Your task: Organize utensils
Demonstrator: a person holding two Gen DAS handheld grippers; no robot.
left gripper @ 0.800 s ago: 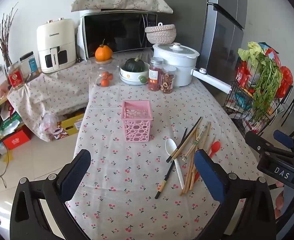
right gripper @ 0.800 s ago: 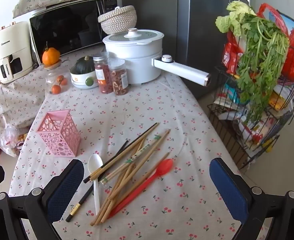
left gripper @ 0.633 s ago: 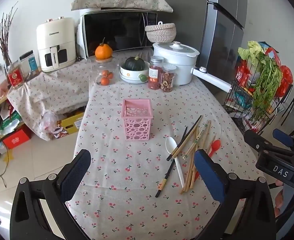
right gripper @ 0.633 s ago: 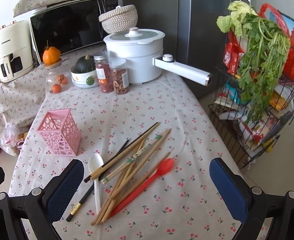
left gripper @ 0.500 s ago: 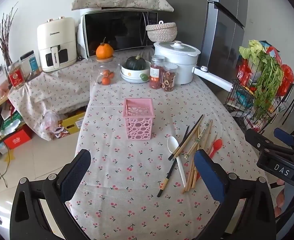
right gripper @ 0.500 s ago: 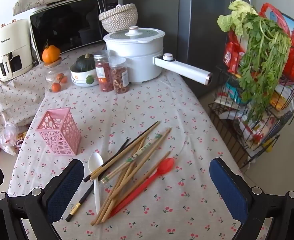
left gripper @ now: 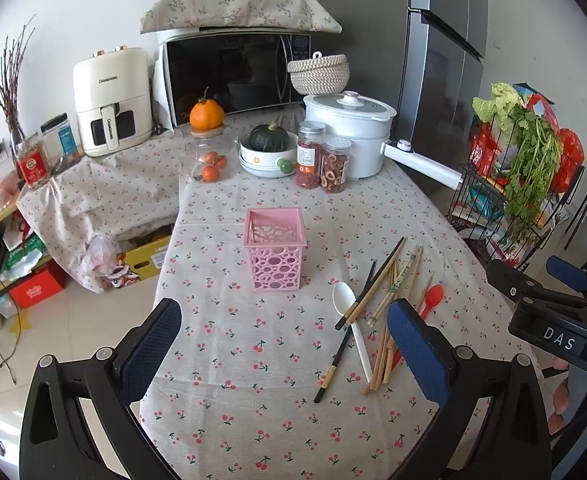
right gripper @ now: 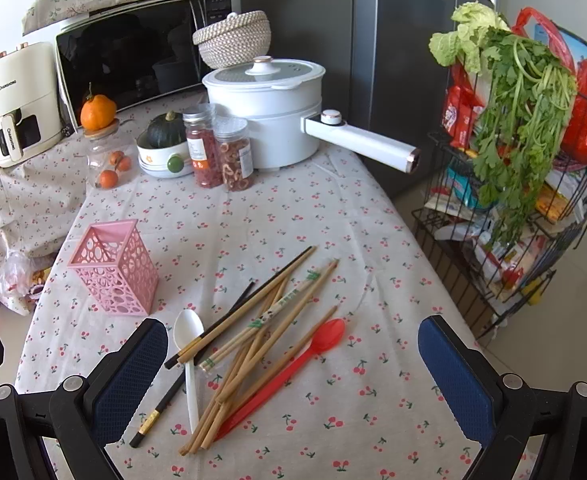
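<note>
The chopsticks (right gripper: 253, 320) lie in a loose, crossed pile on the desk (right gripper: 333, 220), with a white spoon (right gripper: 187, 344) on its left edge and a red spoon (right gripper: 293, 360) on its right. The pink holder (right gripper: 113, 268) stands upright just beside the pile, and it seems empty, though its inside is only partly visible.

The sticks overlap each other, so if you close on one stick, you may drag or roll its neighbours, and some could slide toward the desk edge on your right. The holder looks light; a stick pushed in at a slant could tip it. The black chopstick (right gripper: 165, 400) lies partly under the white spoon, so lifting it may flick the spoon.

Your right tongs (right gripper: 293, 364) hang above the pile, spread wide and holding nothing. Your left tongs (left gripper: 283, 344) are also spread and empty, pointing toward the holder from the near side of the desk.
</note>
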